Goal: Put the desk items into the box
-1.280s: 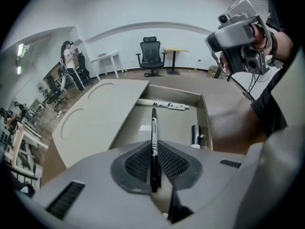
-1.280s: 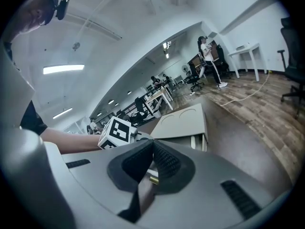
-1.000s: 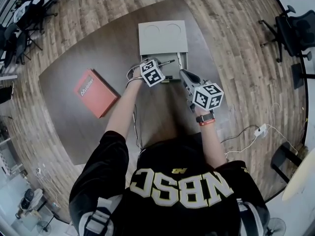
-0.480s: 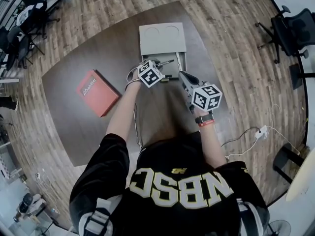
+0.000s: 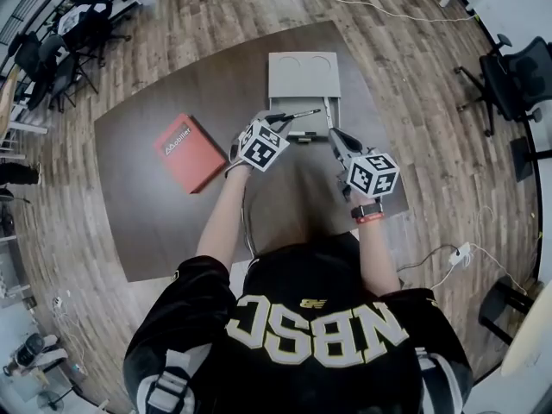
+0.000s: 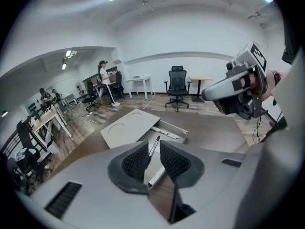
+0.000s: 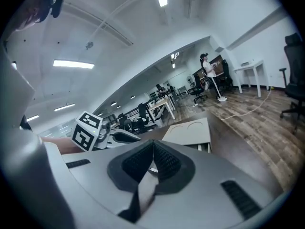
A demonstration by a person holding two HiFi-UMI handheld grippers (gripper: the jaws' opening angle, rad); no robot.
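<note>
The grey box (image 5: pixel 329 116) stands at the table's far middle, its lid (image 5: pixel 302 74) slid back off the near part. My left gripper (image 5: pixel 274 121) hangs above the box's near side. Its jaws have just been opening and stand apart. A black and white pen (image 6: pixel 154 146) shows through the gap between them, over the open box (image 6: pixel 177 129), and neither pad touches it. A white marker (image 6: pixel 167 133) lies inside by the far wall. My right gripper (image 5: pixel 333 133) hovers right of the box, shut with nothing in it (image 7: pixel 153 146).
A red box (image 5: pixel 184 152) lies on the brown table (image 5: pixel 155 222) to the left. Office chairs (image 5: pixel 517 67) and a cable (image 5: pixel 431 248) are on the wood floor to the right. More desks, chairs and people stand far off in the room.
My left gripper has risen and drawn back from the box toward me, and the pen has stayed over the box. The right gripper has lifted a little.
</note>
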